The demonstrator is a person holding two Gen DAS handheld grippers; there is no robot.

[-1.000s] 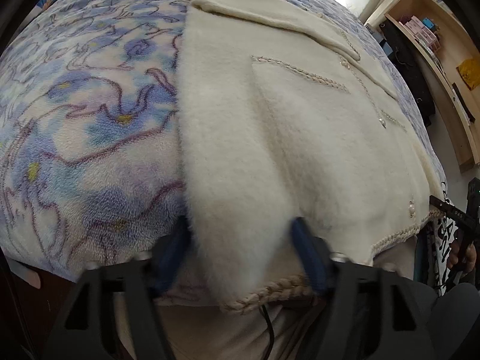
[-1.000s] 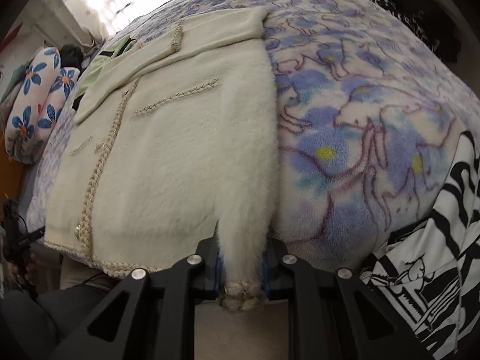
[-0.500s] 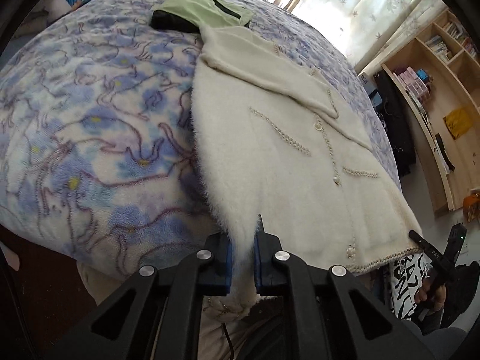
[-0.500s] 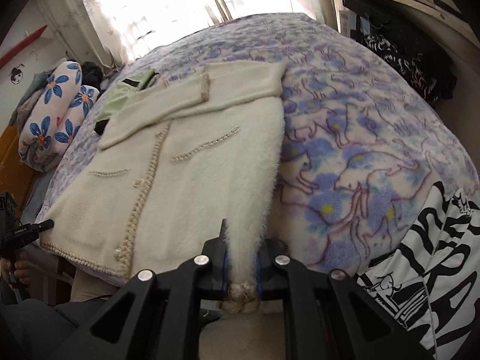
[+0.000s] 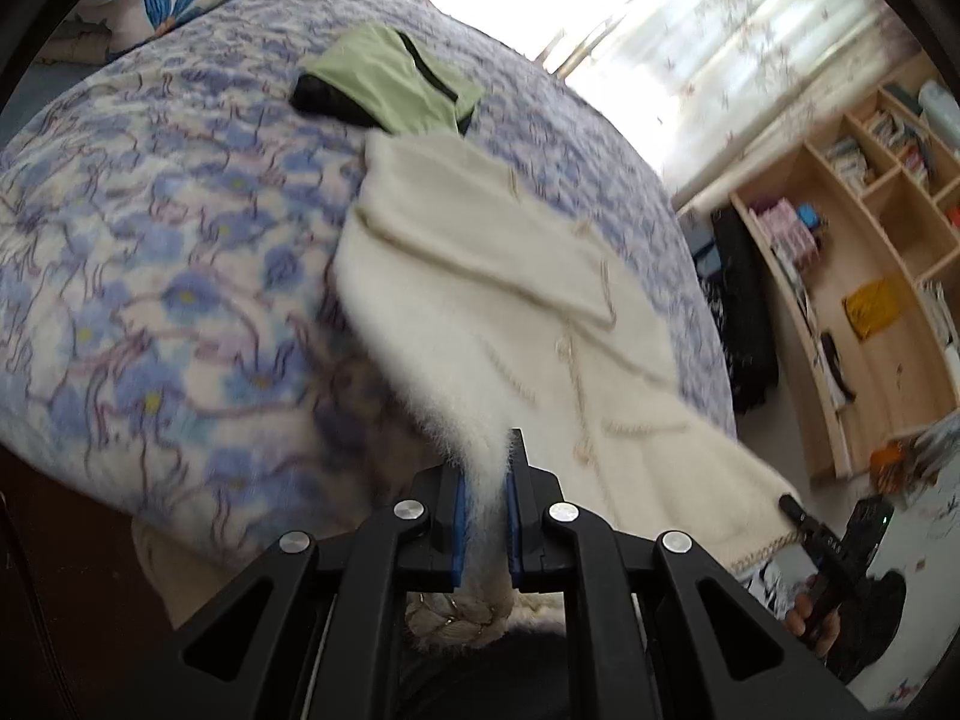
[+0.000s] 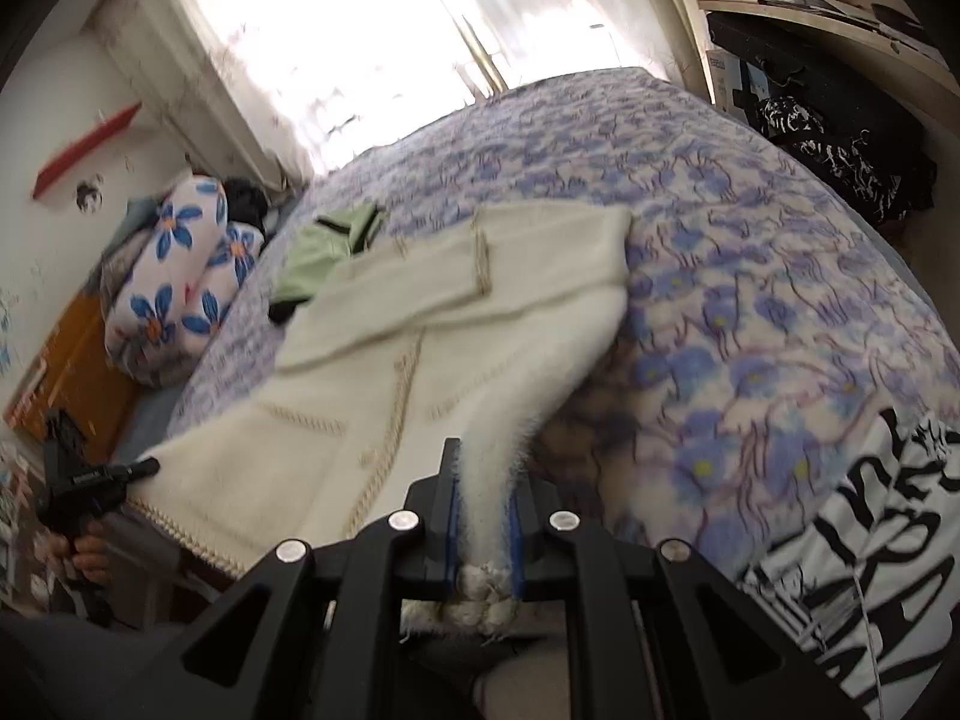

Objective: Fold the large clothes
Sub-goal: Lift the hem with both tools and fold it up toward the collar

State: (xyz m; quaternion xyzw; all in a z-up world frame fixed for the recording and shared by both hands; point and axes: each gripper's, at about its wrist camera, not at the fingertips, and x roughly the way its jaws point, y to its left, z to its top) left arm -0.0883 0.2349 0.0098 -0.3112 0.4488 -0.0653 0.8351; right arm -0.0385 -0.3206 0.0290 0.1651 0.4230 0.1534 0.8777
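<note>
A cream fluffy cardigan (image 5: 510, 300) with braided trim lies on the blue floral bedspread (image 5: 150, 276), sleeves folded across its upper part. My left gripper (image 5: 485, 516) is shut on its bottom left hem corner and holds it raised off the bed. My right gripper (image 6: 485, 522) is shut on the bottom right hem corner of the cardigan (image 6: 420, 348), also raised. The bottom half of the cardigan hangs taut between both grippers above the bedspread (image 6: 750, 312). Each gripper shows in the other's view, the right one (image 5: 798, 510) and the left one (image 6: 144, 468).
A folded green and black garment (image 5: 390, 84) lies beyond the cardigan's collar. Floral pillows (image 6: 174, 276) sit at the bed's left. A black and white printed cloth (image 6: 870, 540) hangs at the near right. Wooden shelves (image 5: 870, 270) stand to the right of the bed.
My left gripper closed on the hem corner a second ago. Both grippers have since risen, lifting the cardigan's bottom edge off the bed.
</note>
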